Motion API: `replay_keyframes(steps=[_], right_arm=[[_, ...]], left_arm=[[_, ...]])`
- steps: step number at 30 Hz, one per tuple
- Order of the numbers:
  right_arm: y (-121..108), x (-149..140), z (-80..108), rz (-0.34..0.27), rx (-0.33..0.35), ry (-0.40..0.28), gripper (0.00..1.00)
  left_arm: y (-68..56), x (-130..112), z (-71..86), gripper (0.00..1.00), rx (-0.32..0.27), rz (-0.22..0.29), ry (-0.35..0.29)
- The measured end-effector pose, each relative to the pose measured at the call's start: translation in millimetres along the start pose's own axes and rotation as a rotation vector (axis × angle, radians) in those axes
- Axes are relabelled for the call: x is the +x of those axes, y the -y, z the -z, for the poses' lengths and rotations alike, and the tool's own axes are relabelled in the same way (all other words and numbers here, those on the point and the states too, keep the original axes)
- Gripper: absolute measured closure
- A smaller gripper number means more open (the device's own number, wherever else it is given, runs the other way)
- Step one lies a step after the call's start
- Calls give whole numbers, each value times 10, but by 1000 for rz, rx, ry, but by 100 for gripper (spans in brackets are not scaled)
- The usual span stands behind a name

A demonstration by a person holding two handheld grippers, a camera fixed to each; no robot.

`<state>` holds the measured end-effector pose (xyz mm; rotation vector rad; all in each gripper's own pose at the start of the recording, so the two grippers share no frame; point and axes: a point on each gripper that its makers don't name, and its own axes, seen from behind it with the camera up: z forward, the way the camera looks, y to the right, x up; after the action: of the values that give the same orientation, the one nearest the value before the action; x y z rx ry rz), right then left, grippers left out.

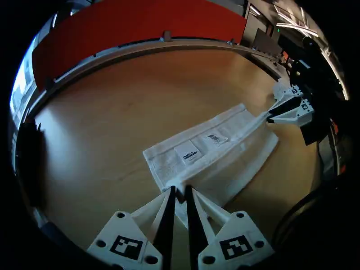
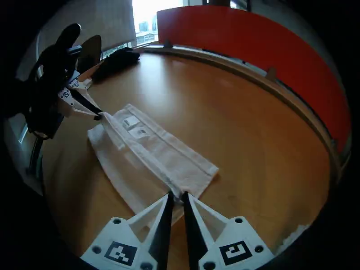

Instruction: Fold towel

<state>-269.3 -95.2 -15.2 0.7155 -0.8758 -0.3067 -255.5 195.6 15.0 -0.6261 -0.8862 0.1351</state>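
Observation:
A white towel point(image 1: 234, 166) lies lengthwise on the wooden table point(image 1: 135, 99), with two small labels point(image 1: 186, 152) facing up. One long edge is raised into a taut ridge between the two grippers. My left gripper point(image 1: 180, 190) is shut on the near end of that edge. The right gripper point(image 1: 269, 118) pinches the far end. In the right gripper view the towel point(image 2: 157, 148) stretches from my right gripper point(image 2: 177, 195), shut on its near end, to the left gripper point(image 2: 99, 116), held by a dark-sleeved hand.
A red panel point(image 1: 135, 22) stands behind the table's raised rim point(image 1: 135, 47). A dark bundle point(image 2: 118, 58) lies at the table's far corner near a window. Bare wood point(image 2: 252, 135) stretches wide beside the towel.

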Motion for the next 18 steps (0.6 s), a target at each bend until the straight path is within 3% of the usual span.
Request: replay_keyframes(steps=[4,9,18], right_arm=[[-58,12,-63,-2,-16,1,81],[-121,34,-117,-10,-38,-1,75],[-246,48,-150,-28,-75,-4,42]], left_arm=[[49,32,-57,83,16,-11,1],[129,53,-117,75,42,-26,3],[293,98,-168,59,95,-63,2]])
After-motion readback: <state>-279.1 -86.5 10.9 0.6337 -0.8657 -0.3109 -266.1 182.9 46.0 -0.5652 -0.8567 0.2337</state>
